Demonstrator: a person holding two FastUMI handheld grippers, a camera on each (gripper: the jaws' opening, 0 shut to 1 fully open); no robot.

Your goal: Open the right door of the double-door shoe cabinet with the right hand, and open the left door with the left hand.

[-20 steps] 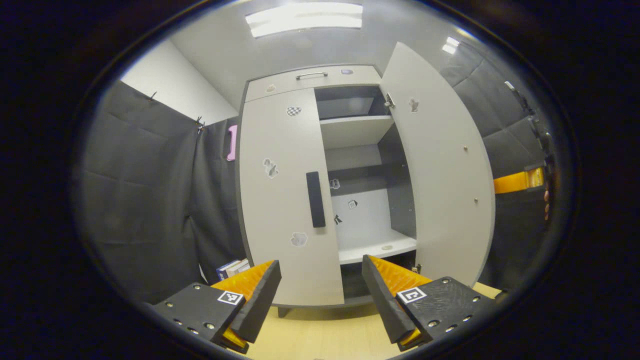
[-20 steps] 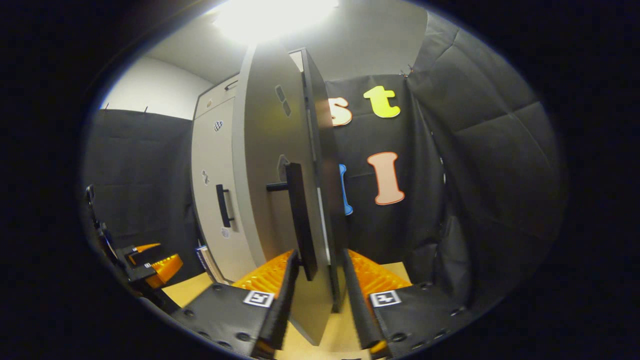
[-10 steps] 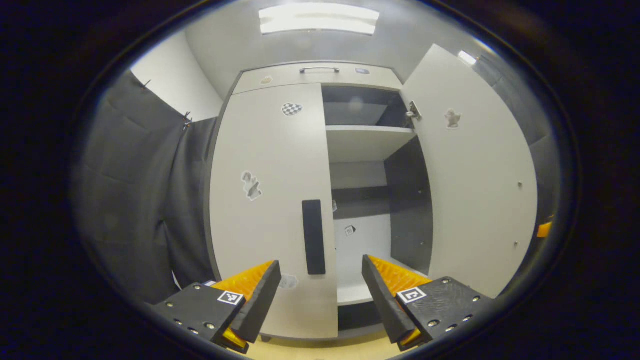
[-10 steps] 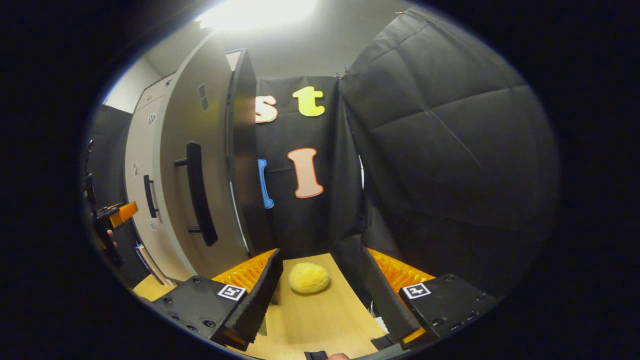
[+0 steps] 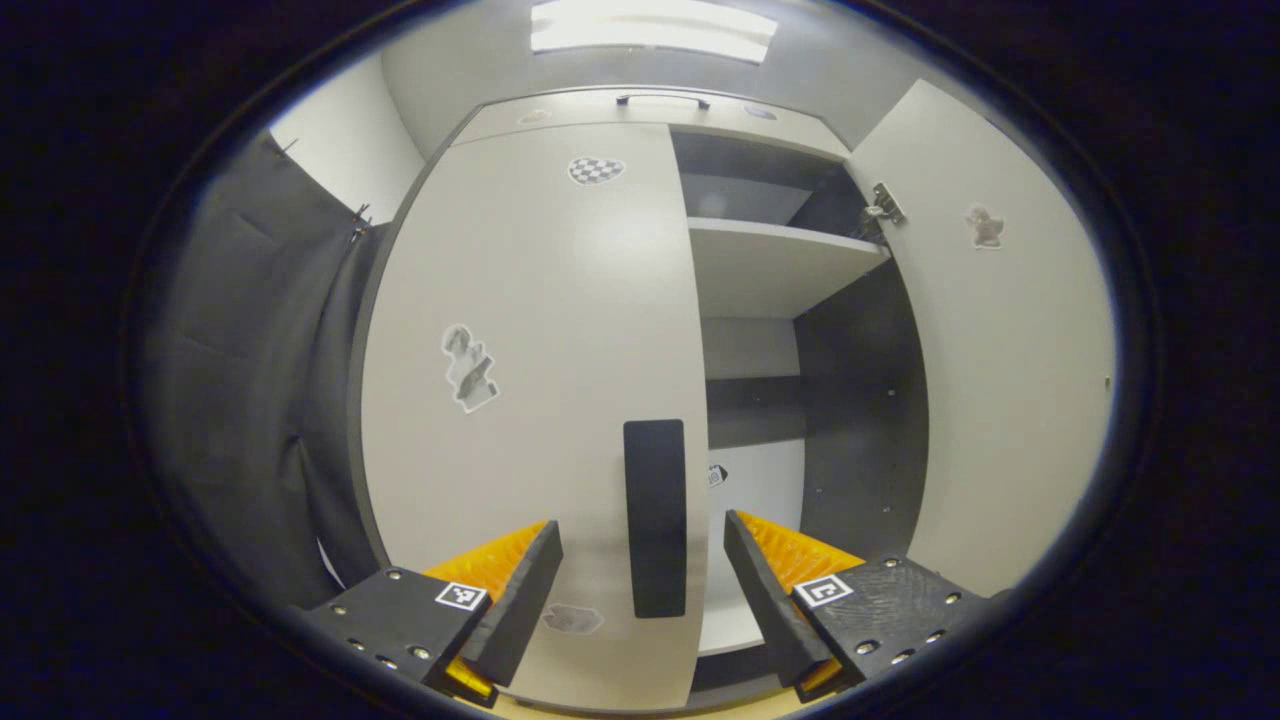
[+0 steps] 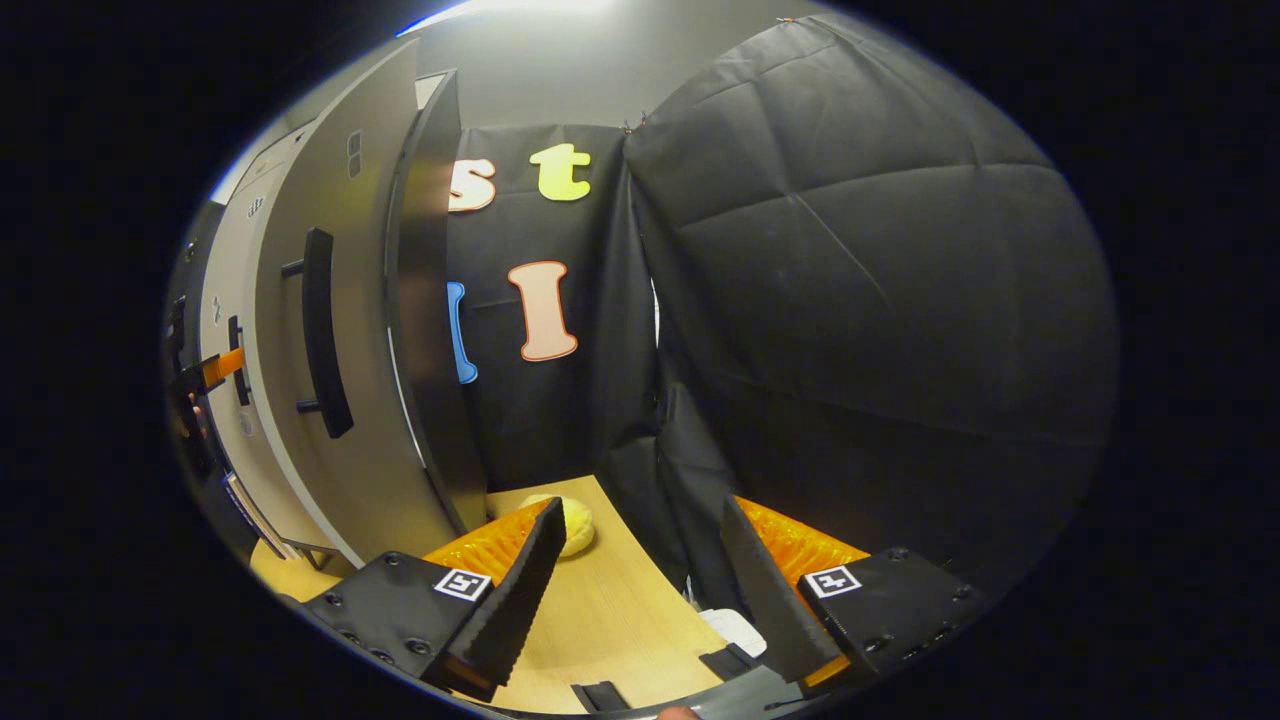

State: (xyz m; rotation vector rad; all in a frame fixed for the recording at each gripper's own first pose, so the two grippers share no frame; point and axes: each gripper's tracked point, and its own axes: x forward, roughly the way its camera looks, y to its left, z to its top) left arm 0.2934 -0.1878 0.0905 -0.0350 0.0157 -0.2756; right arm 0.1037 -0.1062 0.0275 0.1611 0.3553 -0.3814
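The left door (image 5: 530, 370) of the white shoe cabinet is closed, with its black handle (image 5: 655, 515) near the inner edge. My left gripper (image 5: 640, 590) stands open, its fingers on either side of that handle's lower end, a little short of it. The right door (image 5: 1010, 350) stands swung wide open, baring grey shelves (image 5: 775, 265). In the right gripper view that open door (image 6: 345, 360) is at the left, seen from its outer face with its black handle (image 6: 320, 330). My right gripper (image 6: 635, 590) is open and holds nothing, away from the door. The left gripper (image 6: 215, 370) shows small at the far left.
A yellow ball (image 6: 572, 522) lies on the wooden floor (image 6: 610, 610) behind the open door, partly hidden by my right gripper's left finger. Black padded cloth walls (image 6: 850, 300) close in on the right. Books (image 6: 255, 510) lean beside the cabinet's base.
My left gripper has moved in close to the left door's handle, which now sits between its fingers. My right gripper has let go of the right door and pulled back to the right.
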